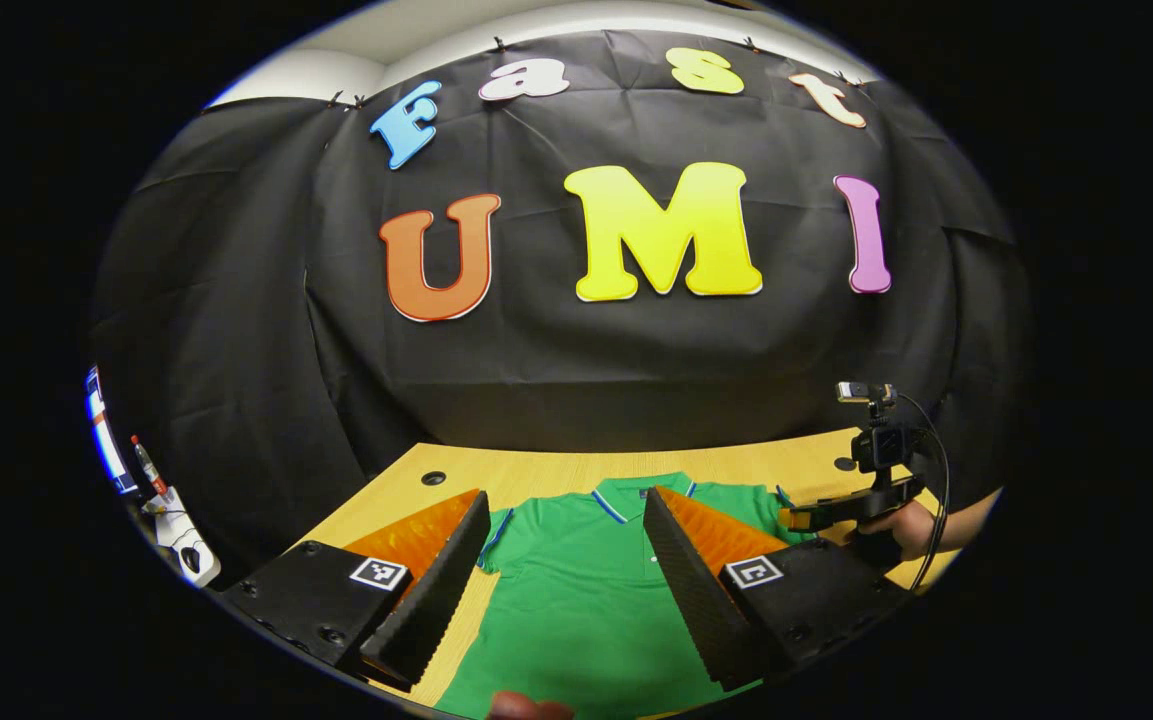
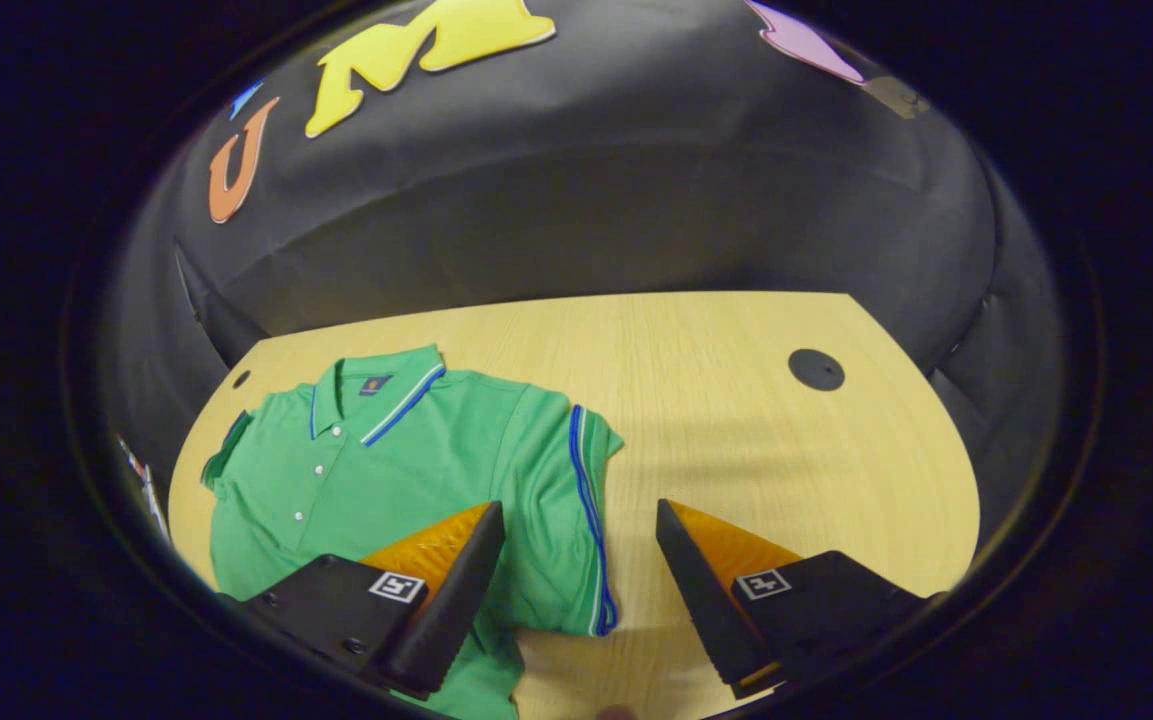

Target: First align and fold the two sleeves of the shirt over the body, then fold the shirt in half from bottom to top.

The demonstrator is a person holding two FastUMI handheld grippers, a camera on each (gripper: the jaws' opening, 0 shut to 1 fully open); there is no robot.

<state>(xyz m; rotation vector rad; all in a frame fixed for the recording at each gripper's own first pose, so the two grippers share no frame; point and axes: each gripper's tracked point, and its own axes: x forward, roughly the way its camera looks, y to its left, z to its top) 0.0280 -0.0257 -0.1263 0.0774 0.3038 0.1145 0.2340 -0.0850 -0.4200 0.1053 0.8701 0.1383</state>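
shirt (image 2: 376, 470): green polo, collar patch too tiny to read
left gripper (image 1: 564, 560): spread wide above shirt
right gripper (image 2: 581, 570): spread, sleeve (image 2: 586, 500) between jaws

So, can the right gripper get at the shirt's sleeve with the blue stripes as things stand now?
Probably yes. The right gripper has its jaws open, and the striped sleeve lies flat on the table right between them, with nothing lying over it or blocking the way.
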